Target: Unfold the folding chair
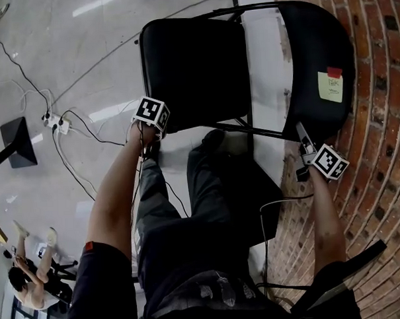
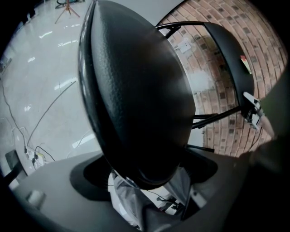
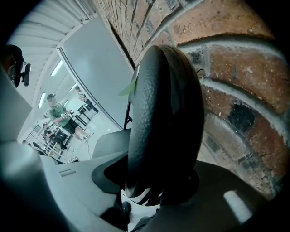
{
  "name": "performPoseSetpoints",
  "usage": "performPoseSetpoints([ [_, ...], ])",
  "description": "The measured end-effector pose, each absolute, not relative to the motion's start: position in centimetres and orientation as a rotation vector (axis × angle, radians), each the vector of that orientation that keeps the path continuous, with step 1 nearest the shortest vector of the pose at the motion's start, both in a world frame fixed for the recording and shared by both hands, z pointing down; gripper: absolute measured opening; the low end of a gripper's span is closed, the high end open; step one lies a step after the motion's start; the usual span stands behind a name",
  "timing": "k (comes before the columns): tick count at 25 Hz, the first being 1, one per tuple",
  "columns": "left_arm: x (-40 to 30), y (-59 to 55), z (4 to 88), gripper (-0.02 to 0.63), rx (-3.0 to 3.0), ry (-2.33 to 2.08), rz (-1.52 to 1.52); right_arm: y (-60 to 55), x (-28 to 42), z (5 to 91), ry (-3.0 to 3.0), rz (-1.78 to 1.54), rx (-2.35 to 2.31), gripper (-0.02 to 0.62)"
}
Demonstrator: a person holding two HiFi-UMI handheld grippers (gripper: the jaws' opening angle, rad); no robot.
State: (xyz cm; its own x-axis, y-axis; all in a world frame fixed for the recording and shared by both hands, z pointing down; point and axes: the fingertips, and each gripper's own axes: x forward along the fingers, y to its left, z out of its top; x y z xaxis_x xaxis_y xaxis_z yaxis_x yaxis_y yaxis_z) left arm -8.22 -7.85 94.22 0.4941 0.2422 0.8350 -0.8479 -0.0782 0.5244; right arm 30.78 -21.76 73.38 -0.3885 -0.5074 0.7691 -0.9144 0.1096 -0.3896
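Head view, yellow note [image 1: 330,87] on chair [image 1: 189,70]; right gripper view, bystander [image 3: 56,113]

A black folding chair [image 1: 202,63] with a tubular metal frame [image 1: 265,130] stands at the pale floor's [image 1: 83,55] edge by the brick wall [image 1: 385,147]. Its padded seat [image 1: 183,83] is swung away from the curved backrest [image 1: 311,51] — a yellow sticky note [image 1: 330,87] is stuck there.
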Motion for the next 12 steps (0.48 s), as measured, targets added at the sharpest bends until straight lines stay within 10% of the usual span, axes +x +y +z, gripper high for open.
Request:
performPoseSetpoints([
  [12,-11.1,-7.3,95.7,0.488,1.367,-0.641,0.971,-21.0,26.1,72.5,-1.996,1.175,1.361,0.158],
])
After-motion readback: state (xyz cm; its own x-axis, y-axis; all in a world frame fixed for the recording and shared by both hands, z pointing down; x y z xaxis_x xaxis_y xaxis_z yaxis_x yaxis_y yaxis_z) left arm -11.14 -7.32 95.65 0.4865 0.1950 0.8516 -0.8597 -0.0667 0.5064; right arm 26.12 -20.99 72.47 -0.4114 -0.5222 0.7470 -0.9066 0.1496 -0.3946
